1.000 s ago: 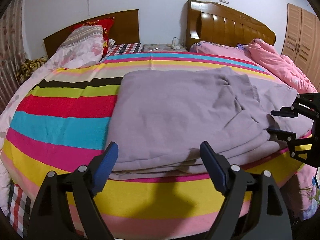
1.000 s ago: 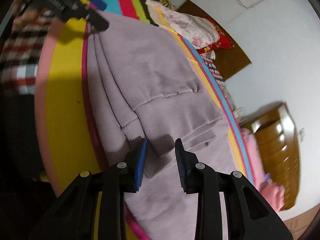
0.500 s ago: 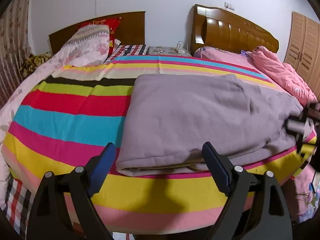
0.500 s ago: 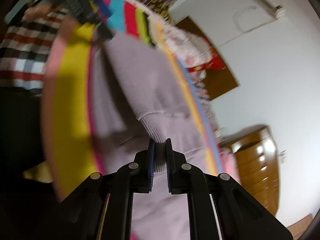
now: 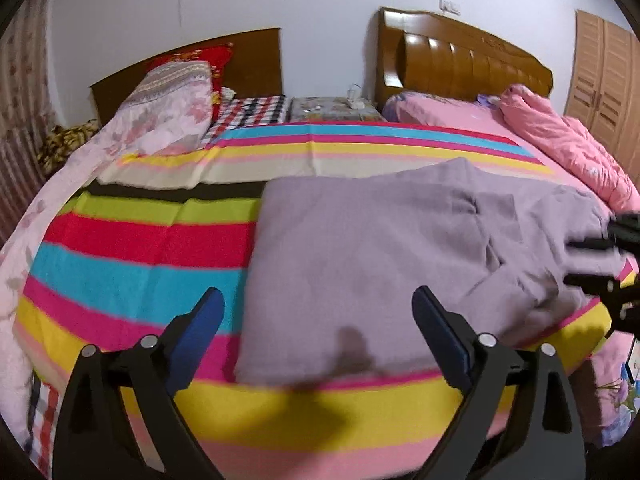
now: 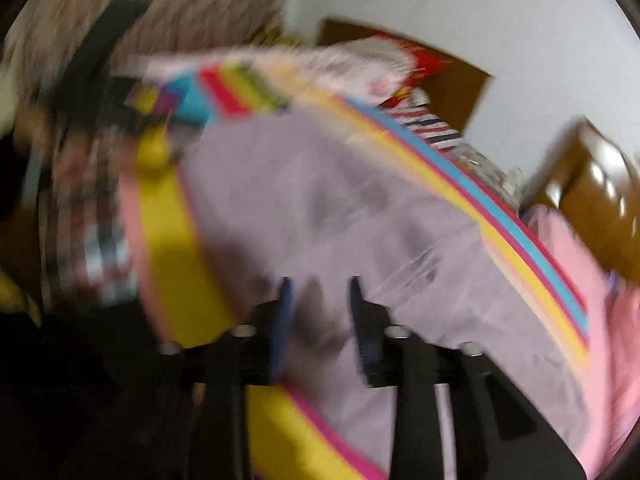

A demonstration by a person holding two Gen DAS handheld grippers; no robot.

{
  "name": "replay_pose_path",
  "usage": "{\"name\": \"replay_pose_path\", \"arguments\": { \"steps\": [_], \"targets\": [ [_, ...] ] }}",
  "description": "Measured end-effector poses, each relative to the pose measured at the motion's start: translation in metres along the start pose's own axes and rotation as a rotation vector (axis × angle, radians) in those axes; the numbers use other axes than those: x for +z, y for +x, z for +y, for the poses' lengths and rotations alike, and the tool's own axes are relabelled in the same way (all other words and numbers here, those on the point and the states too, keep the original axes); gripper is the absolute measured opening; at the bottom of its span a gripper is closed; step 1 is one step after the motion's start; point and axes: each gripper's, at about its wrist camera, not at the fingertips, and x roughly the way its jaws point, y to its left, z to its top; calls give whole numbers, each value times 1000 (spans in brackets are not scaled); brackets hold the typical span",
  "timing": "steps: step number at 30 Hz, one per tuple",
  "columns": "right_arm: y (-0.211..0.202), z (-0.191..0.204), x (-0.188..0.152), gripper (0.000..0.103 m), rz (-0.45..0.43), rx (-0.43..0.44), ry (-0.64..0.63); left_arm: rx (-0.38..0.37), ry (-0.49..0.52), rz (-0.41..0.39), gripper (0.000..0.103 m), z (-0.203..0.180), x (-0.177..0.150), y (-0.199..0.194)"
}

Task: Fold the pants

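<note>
The lilac-grey pants lie folded on the striped bedspread, with a loose flap at their right end. My left gripper is open and empty, just short of the pants' near edge. My right gripper shows at the right edge of the left wrist view, open over the pants' right end. In the blurred right wrist view my right gripper is open and empty above the pants.
Two wooden headboards stand against the far wall. Pillows lie at the back left, a pink quilt at the right. A nightstand sits between the beds. A wardrobe stands at the far right.
My right gripper has let go of the pants' cuff end and opened. The flap now lies on the pants. The left gripper stayed open and moved slightly closer.
</note>
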Motion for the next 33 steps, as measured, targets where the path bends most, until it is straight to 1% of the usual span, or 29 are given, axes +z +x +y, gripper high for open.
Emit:
{"name": "replay_pose_path", "arguments": {
  "steps": [2,3,5,6,7,8,9,10,11,12,13,14,15,16,17,18,19,20,21,22,23,24,25,27,29,30,31,32,33],
  "targets": [
    [28,-10,15,50,18,-48,69,-3,23,30,99,-9,14,20],
    [44,-14,24,50,43,-50,92,3,26,60,99,-12,19,33],
    [75,-18,31,50,99,-48,116,26,33,149,99,-16,24,62],
    [89,-17,30,51,157,-50,107,51,36,206,100,-17,22,76],
    [100,-19,26,53,199,-38,116,61,34,247,102,-16,18,86],
    [99,-25,24,56,194,-9,163,52,14,224,102,-13,14,85],
    [96,-31,21,56,205,19,205,39,5,224,102,-11,12,85],
    [90,-36,17,56,206,45,233,26,5,226,102,-9,12,84],
    [82,-39,13,55,202,45,251,25,7,234,102,-8,12,83],
    [62,-44,6,56,171,8,286,40,3,241,102,-7,13,80],
    [44,-48,-2,57,128,-15,322,91,-11,240,100,-7,16,72],
    [21,-56,-12,57,71,-33,375,112,-10,217,100,-9,19,65],
    [-1,-66,-25,57,14,-59,435,111,6,171,100,-14,22,54],
    [-33,-78,-47,58,-60,-109,534,93,28,115,101,-23,25,40],
    [-58,-89,-69,64,-108,-157,626,81,38,83,101,-30,26,32],
    [-84,-101,-99,66,-150,-206,740,71,41,56,101,-38,29,27],
    [-104,-112,-126,66,-174,-233,838,46,41,30,101,-51,31,24],
    [-123,-123,-159,66,-190,-248,951,19,48,23,101,-60,34,24],
    [-131,-131,-174,66,-194,-257,1006,-16,63,16,101,-74,37,26],
    [-143,-139,-199,66,-192,-273,1080,-39,80,5,101,-86,39,27],
    [-149,-145,-218,66,-171,-285,1131,-51,107,-4,101,-103,42,32],
    [-151,-151,-228,65,-161,-286,1158,-56,131,0,101,-116,43,36],
    [-152,-156,-237,65,-166,-267,1173,-57,158,10,101,-128,45,41],
    [-150,-168,-246,65,-165,-246,1195,-59,201,30,101,-152,48,56],
    [-142,-179,-247,64,-145,-224,1188,-51,226,92,101,-165,47,75],
    [-137,-183,-247,64,-125,-218,1188,-37,238,128,101,-170,43,84],
    [-130,-187,-250,64,-81,-221,1206,-27,241,162,102,-172,38,92],
    [-125,-193,-249,65,-65,-206,1215,-59,193,147,102,-166,34,92],
    [-123,-196,-248,65,-61,-197,1204,-100,142,177,102,-157,31,96]
  ]
}}
